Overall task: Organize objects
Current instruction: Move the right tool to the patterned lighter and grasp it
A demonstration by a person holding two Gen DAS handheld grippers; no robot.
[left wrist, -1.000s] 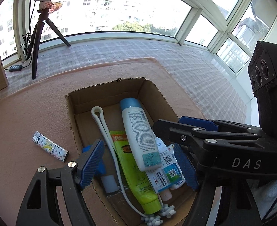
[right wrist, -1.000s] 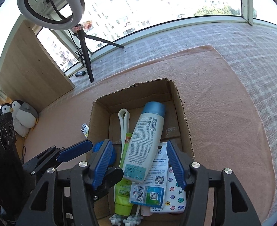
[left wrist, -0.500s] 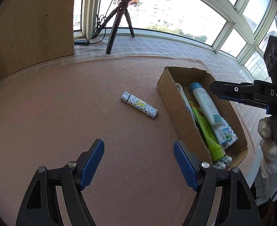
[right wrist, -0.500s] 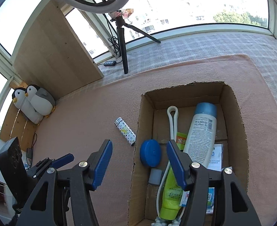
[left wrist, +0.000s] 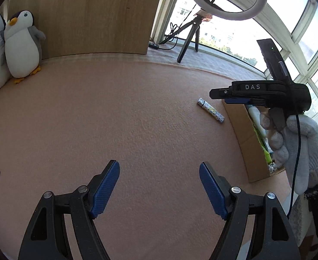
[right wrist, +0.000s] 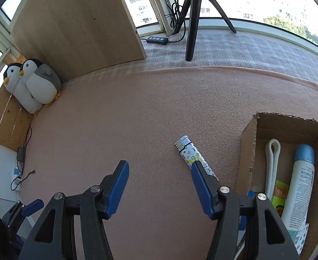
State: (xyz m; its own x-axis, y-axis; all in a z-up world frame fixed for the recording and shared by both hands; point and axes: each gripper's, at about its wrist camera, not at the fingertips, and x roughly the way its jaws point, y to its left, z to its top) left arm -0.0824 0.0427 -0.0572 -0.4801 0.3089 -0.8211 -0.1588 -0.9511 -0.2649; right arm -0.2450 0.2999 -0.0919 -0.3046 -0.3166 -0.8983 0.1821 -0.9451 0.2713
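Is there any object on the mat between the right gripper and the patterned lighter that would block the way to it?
Nothing visible does. The lighter lies alone on the pink mat, just ahead of the open right gripper, whose right finger already overlaps its near end. The cardboard box stands to its right, apart.

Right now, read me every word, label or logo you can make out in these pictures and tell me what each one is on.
"DAS": white letters on the black body of the right claw, seen from the left wrist view.
Lighter: a repeating monogram pattern; its letters are too small to read surely.
White bottle in the cardboard box: printed text, too small to read.
Green tube: characters, blurred.
QR-code packet: unreadable.
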